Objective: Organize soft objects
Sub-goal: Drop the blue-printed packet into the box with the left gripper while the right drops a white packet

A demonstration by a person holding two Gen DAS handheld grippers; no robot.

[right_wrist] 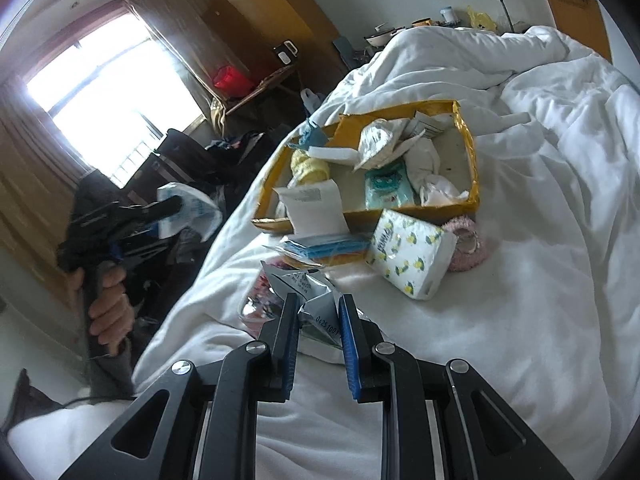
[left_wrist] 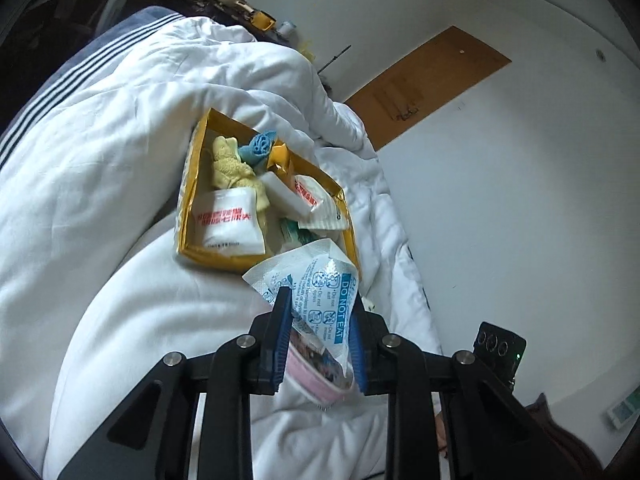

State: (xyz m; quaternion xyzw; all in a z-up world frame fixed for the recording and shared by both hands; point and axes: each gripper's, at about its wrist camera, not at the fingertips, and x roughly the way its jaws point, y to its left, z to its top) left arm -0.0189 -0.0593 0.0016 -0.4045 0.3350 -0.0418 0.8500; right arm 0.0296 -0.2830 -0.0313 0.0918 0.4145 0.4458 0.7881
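My left gripper (left_wrist: pixel 321 296) is shut on a white and blue desiccant packet (left_wrist: pixel 316 272) marked DO NOT EAT, held up just short of the yellow cardboard box (left_wrist: pixel 188 200). Inside the box lie a pale yellow towel (left_wrist: pixel 232 164), a blue cloth (left_wrist: pixel 260 144) and white sachets (left_wrist: pixel 228 220). In the right wrist view my right gripper (right_wrist: pixel 319 298) is shut on a crumpled grey foil packet (right_wrist: pixel 310 286) above the bed. The same box (right_wrist: pixel 474 160) lies beyond it. The left gripper (right_wrist: pixel 176 204) shows at the left with its packet (right_wrist: pixel 196 208), gripped by a hand (right_wrist: pixel 112 312).
On the white quilt (right_wrist: pixel 520 280) in front of the box lie a lemon-print tissue pack (right_wrist: pixel 408 256), a pink scrunchie (right_wrist: pixel 472 248), stacked blue and yellow cloths (right_wrist: pixel 324 246) and a clear patterned pouch (right_wrist: pixel 256 304). Left of the bed stand dark bags and a desk under a bright window.
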